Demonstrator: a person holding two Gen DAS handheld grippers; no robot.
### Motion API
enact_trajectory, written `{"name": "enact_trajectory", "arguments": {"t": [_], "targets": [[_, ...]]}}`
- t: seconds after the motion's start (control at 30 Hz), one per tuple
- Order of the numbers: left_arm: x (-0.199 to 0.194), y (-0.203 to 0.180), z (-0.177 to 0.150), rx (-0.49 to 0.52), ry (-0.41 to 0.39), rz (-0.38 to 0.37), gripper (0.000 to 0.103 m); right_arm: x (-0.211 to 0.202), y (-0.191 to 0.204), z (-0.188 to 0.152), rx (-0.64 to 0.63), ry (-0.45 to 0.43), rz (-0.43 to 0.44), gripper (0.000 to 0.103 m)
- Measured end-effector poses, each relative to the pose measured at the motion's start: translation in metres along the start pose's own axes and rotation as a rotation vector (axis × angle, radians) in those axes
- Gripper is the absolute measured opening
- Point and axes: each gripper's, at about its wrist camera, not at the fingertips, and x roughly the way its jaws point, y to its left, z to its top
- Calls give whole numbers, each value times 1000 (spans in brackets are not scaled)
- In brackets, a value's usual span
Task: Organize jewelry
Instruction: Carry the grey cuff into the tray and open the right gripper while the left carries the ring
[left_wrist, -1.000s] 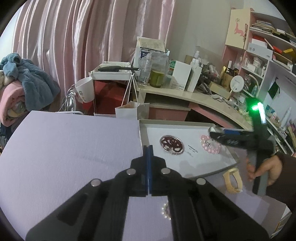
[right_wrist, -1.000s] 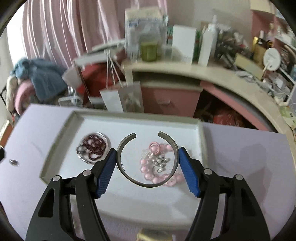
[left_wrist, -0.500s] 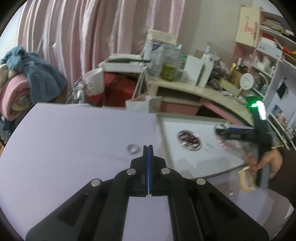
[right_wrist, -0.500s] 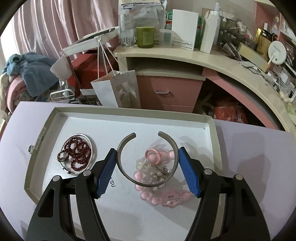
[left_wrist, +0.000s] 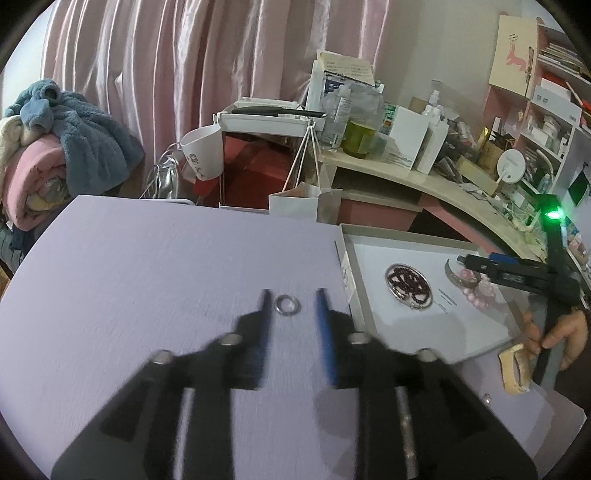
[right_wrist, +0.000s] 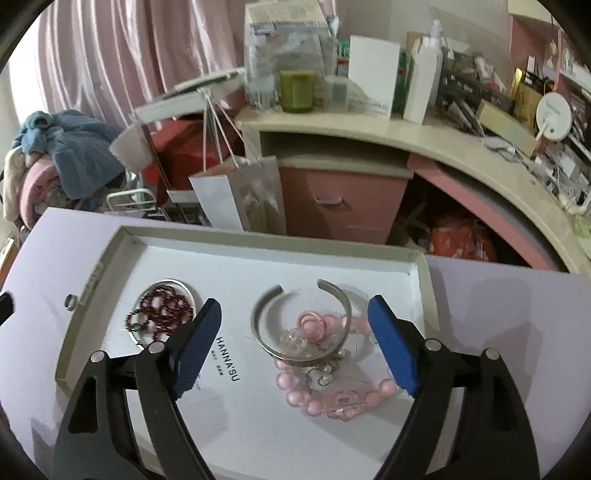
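Though motion-blurred, left gripper (left_wrist: 291, 308) brackets ring (left_wrist: 287, 305).

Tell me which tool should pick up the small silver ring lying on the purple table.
Left. The left tool is open with the small silver ring lined up between its fingertips on the purple table. The right tool is open over the white tray, above the silver cuff bracelet.

Black linkage fingers (right_wrist: 199, 343) with blue pads, silver pivot screws, green indicator light (left_wrist: 553, 214).
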Motion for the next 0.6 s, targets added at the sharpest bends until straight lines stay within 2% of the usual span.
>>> {"name": "enact_trajectory", "arguments": {"t": [0.3, 0.43, 0.47, 0.6], "targets": [[63, -1, 0, 43, 105, 47, 37, -17, -23, 0, 96, -23, 26, 83], [79, -5, -1, 66, 136, 54, 37, -16, -32, 1, 140, -17, 34, 83], [83, -6, -2, 76, 146, 59, 36, -16, -33, 1, 146, -16, 32, 83], [90, -11, -2, 87, 161, 71, 22, -14, -35, 0, 157, -11, 32, 83]]}}
